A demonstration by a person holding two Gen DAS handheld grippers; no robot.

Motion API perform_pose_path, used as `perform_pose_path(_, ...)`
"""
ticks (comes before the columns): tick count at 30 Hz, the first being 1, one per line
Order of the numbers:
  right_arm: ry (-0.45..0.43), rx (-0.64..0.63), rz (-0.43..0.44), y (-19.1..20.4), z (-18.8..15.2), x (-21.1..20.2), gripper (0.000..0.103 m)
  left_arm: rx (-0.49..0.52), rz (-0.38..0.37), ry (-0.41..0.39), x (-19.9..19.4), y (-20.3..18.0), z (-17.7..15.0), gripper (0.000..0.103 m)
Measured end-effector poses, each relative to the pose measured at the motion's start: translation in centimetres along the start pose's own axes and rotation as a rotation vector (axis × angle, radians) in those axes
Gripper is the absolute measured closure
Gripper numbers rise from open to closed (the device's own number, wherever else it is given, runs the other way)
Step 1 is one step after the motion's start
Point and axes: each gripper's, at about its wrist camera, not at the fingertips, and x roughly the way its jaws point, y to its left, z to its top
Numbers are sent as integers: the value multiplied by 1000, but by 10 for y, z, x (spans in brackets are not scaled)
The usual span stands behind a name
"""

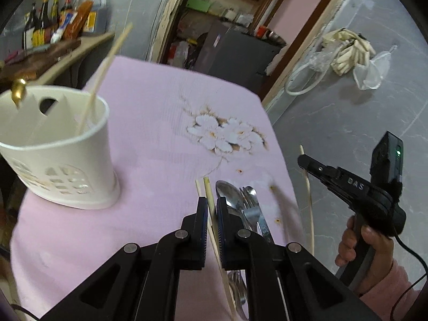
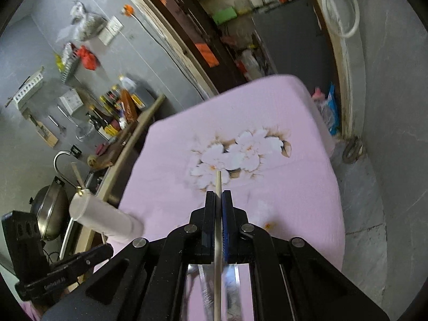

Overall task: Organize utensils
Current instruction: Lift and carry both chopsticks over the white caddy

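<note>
While clamped, each chopstick (pale wood) between tool pads.

The holder stands on the table at the left, 1 chopstick in it; spoon and fork lie right.
</note>
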Motion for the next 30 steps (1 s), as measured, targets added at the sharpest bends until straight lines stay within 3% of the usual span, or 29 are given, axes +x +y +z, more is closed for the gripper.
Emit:
perform_pose_path(10,-253,-6,112,77,15,-45,99,36,-3,-134,-72,19,33,98)
perform_pose_path(16,-407,-52,204,152,36,-43,99,44,-15,-210,-115,54,69,98)
perform_pose_path(20,-454,-69,237,202,45,-31,99,40,-26,-259,-139,86,94,98)
perform_pose_path(26,-533,-81,242,252,50,-11,99,59,4,-349,-161,133,131,98)
perform_pose_path(30,-595,-102,195,271,47,4,99,73,37,-393,-160,162,150,98)
